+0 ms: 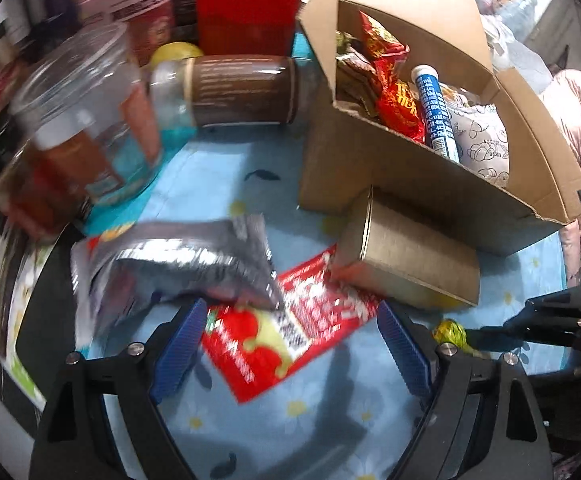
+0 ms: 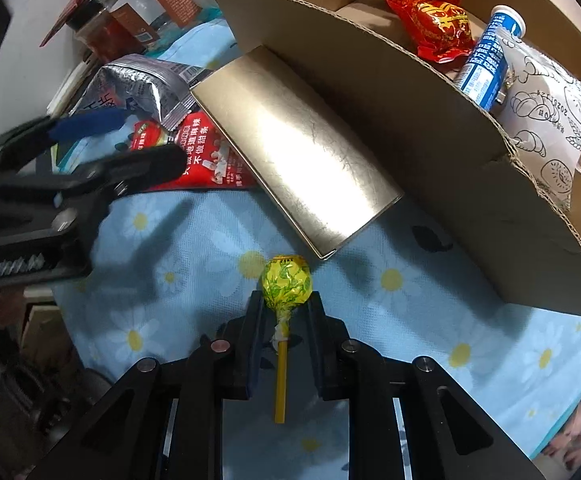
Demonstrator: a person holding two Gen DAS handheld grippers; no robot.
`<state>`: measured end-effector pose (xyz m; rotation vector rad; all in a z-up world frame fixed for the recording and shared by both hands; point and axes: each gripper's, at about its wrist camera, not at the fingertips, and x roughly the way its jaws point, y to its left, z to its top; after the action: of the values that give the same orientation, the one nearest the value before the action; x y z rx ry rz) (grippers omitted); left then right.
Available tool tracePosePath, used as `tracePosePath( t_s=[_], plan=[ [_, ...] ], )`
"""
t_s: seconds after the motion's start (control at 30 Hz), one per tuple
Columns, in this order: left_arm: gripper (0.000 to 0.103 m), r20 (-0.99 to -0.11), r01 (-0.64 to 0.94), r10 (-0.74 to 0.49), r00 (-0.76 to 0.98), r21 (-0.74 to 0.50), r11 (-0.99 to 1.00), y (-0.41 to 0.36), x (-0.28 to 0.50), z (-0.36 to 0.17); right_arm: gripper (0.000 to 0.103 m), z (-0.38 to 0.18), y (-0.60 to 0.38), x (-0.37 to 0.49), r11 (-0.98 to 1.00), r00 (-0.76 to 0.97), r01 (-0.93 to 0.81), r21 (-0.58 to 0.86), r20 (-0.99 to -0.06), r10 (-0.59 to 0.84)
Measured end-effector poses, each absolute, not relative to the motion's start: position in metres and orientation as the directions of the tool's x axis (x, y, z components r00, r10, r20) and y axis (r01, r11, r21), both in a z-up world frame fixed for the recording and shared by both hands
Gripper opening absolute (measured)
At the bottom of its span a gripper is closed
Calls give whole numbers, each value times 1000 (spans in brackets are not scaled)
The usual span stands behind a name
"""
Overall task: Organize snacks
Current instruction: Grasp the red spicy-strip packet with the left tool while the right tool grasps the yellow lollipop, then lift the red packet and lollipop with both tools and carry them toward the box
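A yellow lollipop [image 2: 286, 280] is pinched by the right gripper [image 2: 284, 312]; the left gripper [image 1: 290, 344] is held spread over a red packet [image 1: 274, 340].

**Snack count on the daisy cloth**

One open cardboard box [image 2: 430, 152] stood there. Inside it lay one blue-and-white tube [image 2: 486, 60], one white croissant-print packet [image 2: 542, 120] and at least two red foil packets [image 2: 438, 20]. Outside were one gold tin [image 2: 290, 148], one silver pouch [image 2: 138, 80], one red packet [image 2: 202, 152], one yellow lollipop [image 2: 286, 280] and two clear jars [image 1: 90, 112].
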<state>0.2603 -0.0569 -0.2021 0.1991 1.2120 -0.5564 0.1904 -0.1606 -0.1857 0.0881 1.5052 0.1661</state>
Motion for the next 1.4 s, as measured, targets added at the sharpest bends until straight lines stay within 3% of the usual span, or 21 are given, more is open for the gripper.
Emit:
tracePosePath(
  t_s=[0.6, 0.67, 0.87, 1.3, 1.4],
  plan=[
    [88, -950, 598, -268, 158, -124, 792, -89, 248, -226, 20, -184, -179, 198, 988, 58, -53, 148, -987, 151],
    [72, -951, 592, -238, 197, -78, 802, -90, 242, -226, 20, -183, -177, 198, 988, 58, -51, 143, -988, 146],
    [54, -952, 577, -228, 205, -71, 814, -82, 226, -219, 20, -182, -169, 190, 991, 77, -35, 131, -988, 133],
    [45, -967, 379, -185, 175, -107, 919, -81, 160, -214, 20, -175, -183, 140, 986, 114, -66, 151, -981, 157],
    [45, -965, 331, -189, 179, -122, 936, -84, 127, -215, 15, -173, -185, 122, 983, 109, -103, 155, -980, 166]
  ],
)
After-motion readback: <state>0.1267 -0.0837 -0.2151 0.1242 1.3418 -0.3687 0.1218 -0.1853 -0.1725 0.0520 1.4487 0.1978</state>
